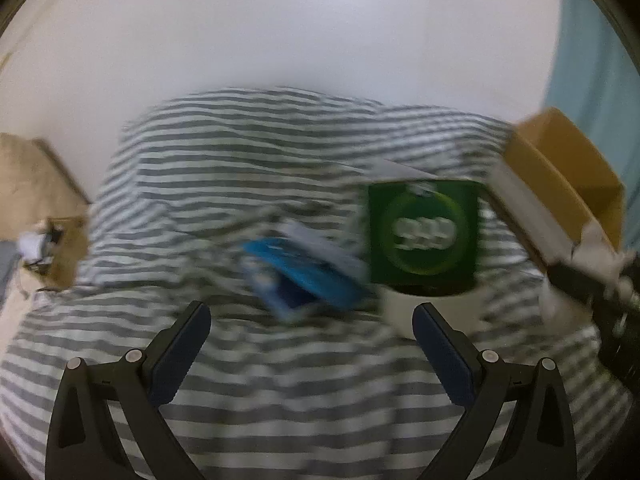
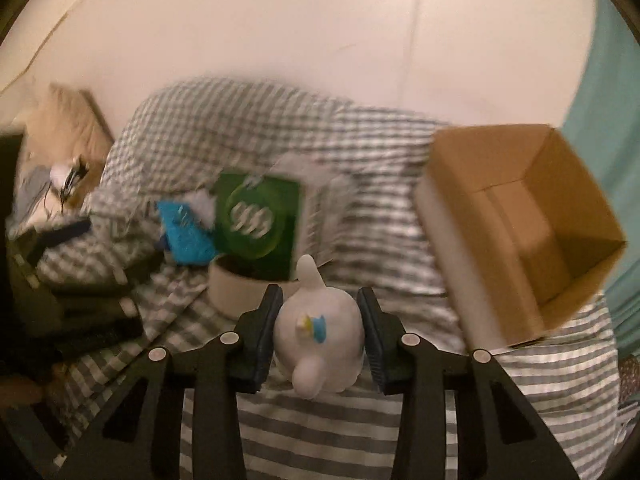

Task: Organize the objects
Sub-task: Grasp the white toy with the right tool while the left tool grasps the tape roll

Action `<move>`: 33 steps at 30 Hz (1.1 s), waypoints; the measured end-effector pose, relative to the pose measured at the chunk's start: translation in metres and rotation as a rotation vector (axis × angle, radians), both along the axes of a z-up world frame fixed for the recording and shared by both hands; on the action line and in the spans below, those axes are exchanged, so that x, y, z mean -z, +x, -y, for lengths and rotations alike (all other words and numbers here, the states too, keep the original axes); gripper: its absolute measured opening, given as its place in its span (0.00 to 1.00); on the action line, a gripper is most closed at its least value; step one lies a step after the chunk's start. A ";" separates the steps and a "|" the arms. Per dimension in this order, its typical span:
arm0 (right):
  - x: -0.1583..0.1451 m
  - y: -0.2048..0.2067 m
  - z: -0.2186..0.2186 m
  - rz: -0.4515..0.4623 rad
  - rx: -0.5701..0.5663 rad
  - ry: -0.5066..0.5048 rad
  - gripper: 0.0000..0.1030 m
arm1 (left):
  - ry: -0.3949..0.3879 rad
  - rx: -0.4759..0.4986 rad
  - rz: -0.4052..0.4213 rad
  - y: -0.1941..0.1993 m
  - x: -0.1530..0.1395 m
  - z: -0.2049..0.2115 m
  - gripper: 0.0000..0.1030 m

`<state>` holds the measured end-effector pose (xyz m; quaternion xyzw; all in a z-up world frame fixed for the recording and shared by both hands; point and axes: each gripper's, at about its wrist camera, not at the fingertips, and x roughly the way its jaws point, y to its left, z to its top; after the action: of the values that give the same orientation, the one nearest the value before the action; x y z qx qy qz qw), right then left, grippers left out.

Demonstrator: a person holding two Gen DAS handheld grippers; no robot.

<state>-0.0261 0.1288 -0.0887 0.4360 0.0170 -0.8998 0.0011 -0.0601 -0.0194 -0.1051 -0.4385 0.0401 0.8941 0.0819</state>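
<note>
My right gripper is shut on a white toy figure with a small blue and yellow mark, held above the striped bedding. An open brown cardboard box stands to its right; it also shows in the left wrist view. A green box rests on a white round container ahead. A blue packet lies left of it. My left gripper is open and empty above the bedding, with the blue packet and green box just beyond it.
Grey and white striped bedding covers the bed. A wooden bedside unit with cables stands at the left. A white wall is behind and a teal curtain at the right. The left gripper's dark body shows at the left.
</note>
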 end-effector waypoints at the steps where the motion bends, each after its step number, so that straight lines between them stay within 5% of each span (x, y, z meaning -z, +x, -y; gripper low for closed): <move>1: -0.004 0.002 -0.005 -0.010 0.012 -0.002 0.37 | 0.015 0.024 0.012 0.000 0.002 -0.007 1.00; 14: -0.002 0.000 -0.037 -0.018 0.078 -0.009 0.37 | 0.050 0.194 0.190 -0.036 0.041 -0.073 1.00; 17: -0.003 -0.001 -0.038 -0.019 0.084 -0.006 0.37 | 0.045 0.202 0.227 -0.042 0.051 -0.078 0.82; 19: -0.005 0.000 -0.039 -0.020 0.085 -0.006 0.37 | 0.035 0.204 0.219 -0.040 0.051 -0.078 0.82; 29: -0.047 0.025 -0.033 -0.086 0.056 0.010 0.37 | 0.058 0.213 0.135 0.016 0.000 -0.063 0.80; 33: -0.081 0.043 -0.036 -0.150 0.051 0.020 0.37 | 0.090 0.224 0.047 0.038 -0.043 -0.064 0.80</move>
<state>0.0168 0.1648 -0.0078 0.3675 0.0149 -0.9295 -0.0272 -0.0219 0.0441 -0.0620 -0.4481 0.0468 0.8696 0.2018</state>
